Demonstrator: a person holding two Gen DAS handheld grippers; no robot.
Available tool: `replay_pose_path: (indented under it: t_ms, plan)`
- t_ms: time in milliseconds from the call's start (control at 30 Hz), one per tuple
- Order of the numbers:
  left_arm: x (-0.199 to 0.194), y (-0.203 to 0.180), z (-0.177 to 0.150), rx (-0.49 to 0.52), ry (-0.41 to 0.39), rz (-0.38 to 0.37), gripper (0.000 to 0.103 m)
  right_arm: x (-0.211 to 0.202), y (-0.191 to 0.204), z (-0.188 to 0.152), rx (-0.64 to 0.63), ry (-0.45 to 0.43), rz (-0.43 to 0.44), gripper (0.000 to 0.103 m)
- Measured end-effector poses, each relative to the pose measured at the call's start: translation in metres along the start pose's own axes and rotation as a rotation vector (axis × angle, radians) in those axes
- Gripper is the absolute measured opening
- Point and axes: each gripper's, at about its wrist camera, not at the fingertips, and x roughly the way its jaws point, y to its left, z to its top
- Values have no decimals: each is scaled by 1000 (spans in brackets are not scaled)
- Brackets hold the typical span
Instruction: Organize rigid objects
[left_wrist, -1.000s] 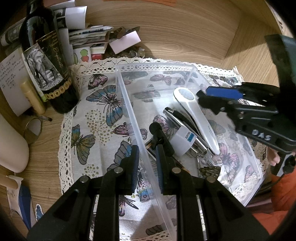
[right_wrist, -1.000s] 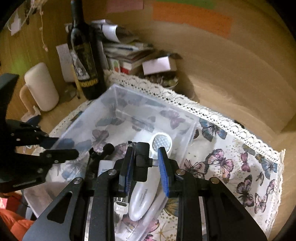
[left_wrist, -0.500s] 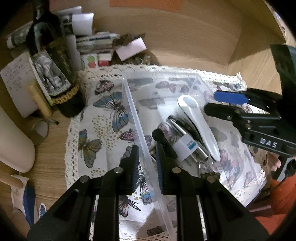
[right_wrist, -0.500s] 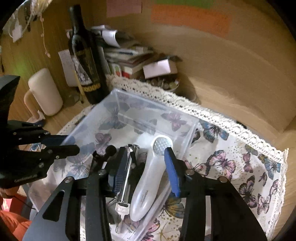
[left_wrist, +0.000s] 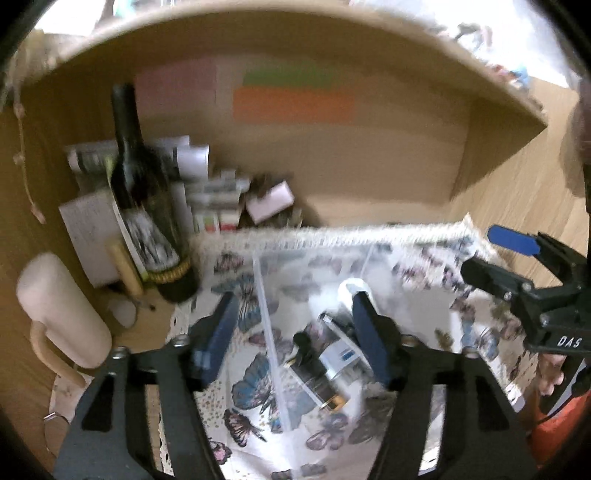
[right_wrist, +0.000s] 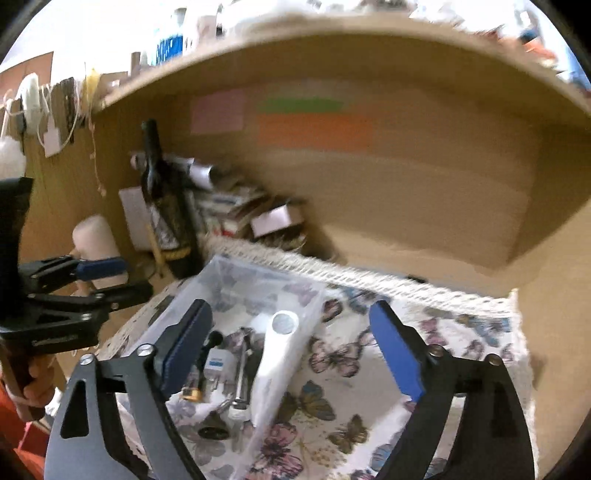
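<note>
White handheld device (right_wrist: 275, 354) lengthwise in clear bin (right_wrist: 236, 280), round head toward shelf; both tongs just spread, empty.

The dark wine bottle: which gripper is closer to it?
Left. The left gripper hangs beside the wine bottle, over the clear box's near wall. The right gripper is across the box, farther away.

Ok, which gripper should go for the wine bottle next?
Probably left. The left gripper is nearer the wine bottle; the right gripper would cross the clear bin. Both jaws have just opened, nothing between them.
</note>
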Motion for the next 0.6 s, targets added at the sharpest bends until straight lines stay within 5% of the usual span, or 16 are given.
replay_pose_path:
  t_ms: [100,200,600]
  plan:
    - [-18,-10,1,-11,-73,-12,87,-21,-2,-4,5,-60,-30,103]
    - [-36,-21,-1,-10,-147,-2,97,-38,-3,-9,9,-111,-52,103]
    - [-72,-47,-16,-1,-264,-12,102,-81,-6,-30,50,-207,-67,103]
